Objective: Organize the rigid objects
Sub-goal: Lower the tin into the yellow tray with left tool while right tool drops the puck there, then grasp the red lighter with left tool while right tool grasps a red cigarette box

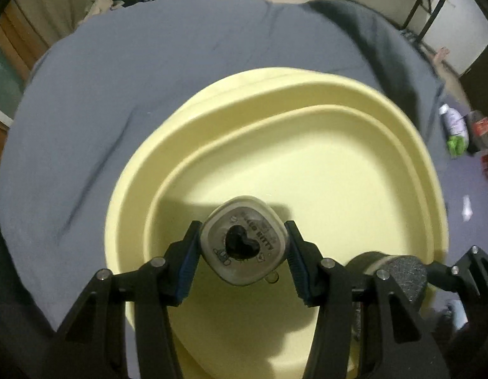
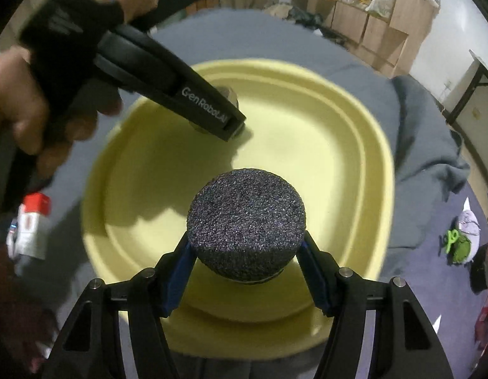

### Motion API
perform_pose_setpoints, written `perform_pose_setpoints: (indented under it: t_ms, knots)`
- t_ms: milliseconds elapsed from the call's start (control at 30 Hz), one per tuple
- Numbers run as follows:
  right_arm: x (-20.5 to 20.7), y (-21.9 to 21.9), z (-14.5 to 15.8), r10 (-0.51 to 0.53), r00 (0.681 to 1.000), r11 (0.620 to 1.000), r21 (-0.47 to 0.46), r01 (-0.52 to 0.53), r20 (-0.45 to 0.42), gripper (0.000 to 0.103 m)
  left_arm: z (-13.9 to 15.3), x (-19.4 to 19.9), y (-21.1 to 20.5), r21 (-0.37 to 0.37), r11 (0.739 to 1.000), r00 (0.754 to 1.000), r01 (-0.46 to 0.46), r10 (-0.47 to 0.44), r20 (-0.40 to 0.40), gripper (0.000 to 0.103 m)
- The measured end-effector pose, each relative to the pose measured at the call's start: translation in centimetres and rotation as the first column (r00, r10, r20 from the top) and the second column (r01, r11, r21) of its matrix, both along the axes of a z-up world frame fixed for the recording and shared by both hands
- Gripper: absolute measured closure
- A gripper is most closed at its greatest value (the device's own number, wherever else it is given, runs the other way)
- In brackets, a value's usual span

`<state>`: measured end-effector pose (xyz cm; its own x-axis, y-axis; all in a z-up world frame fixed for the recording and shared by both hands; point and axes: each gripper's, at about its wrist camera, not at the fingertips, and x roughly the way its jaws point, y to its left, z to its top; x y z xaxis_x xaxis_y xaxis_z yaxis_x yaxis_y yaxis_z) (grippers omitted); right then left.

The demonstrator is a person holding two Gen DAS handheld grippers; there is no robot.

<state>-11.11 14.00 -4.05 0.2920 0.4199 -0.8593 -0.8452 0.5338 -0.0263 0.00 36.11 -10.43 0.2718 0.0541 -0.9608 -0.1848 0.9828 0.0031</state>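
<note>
Surface: grey cloth (image 1: 117,101) under your pale yellow plastic basin (image 1: 307,94).
Left gripper (image 1: 244,249): clamps rounded grey case (image 1: 244,240) over basin.
Right gripper (image 2: 245,252): clamps dark speckled dome (image 2: 247,221), nearer basin's rim.

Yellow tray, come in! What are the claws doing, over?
Left claw shut on small tin, over yellow tray. Right claw shut on grey speckled knob, also over tray. Nothing blocking.
</note>
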Motion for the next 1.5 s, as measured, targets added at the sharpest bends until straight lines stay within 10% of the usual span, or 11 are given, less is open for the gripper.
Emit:
perform_pose_setpoints:
  t_ms: [233,333,467,633,833,1033,1267,1500]
  knots:
    - [2.0,0.2,-1.0,-0.014,1.000,0.999,0.035,0.015,-0.027,0.039,-1.5,0.1,1.0,-0.028,1.000,0.999,-0.008,0.009,0.038,0.048]
    - [2.3,-2.4,-1.0,-0.024,0.996,0.998,0.064,0.030,-0.088,0.036,-1.3,-0.2,1.3,-0.048,0.998,0.998,-0.029,0.032,0.060,0.024]
    - [2.8,-6.7,3.2,-0.048,0.994,0.981,0.182,0.065,-0.100,0.008,2.3,-1.1,0.5,-0.068,0.998,0.988,-0.018,0.028,0.154,0.004]
    - [3.9,-17.9,8.9,-0.209,0.977,0.928,0.304,0.214,-0.048,0.000,8.1,0.4,-4.7,-0.110,0.990,0.958,0.090,-0.056,0.281,0.000]
    - [9.1,-36.0,8.8,-0.552,0.834,0.818,0.205,0.538,0.013,0.000,11.7,6.3,-16.1,-0.142,0.967,0.944,0.210,-0.163,0.286,0.000]
    - [14.0,-47.4,5.8,-0.785,0.615,0.593,0.189,0.782,-0.081,0.000,10.2,10.0,-26.2,-0.093,0.935,0.919,0.341,-0.311,0.244,0.000]
    - [16.0,-46.8,3.1,-0.790,0.605,0.586,0.172,0.792,-0.100,0.000,5.4,14.9,-28.9,-0.131,0.974,0.979,0.183,-0.168,0.112,0.000]
    - [17.0,-47.0,4.1,-0.785,0.610,0.590,0.170,0.790,-0.109,0.000,4.4,16.8,-28.4,-0.284,0.958,0.998,0.052,-0.039,0.052,0.000]
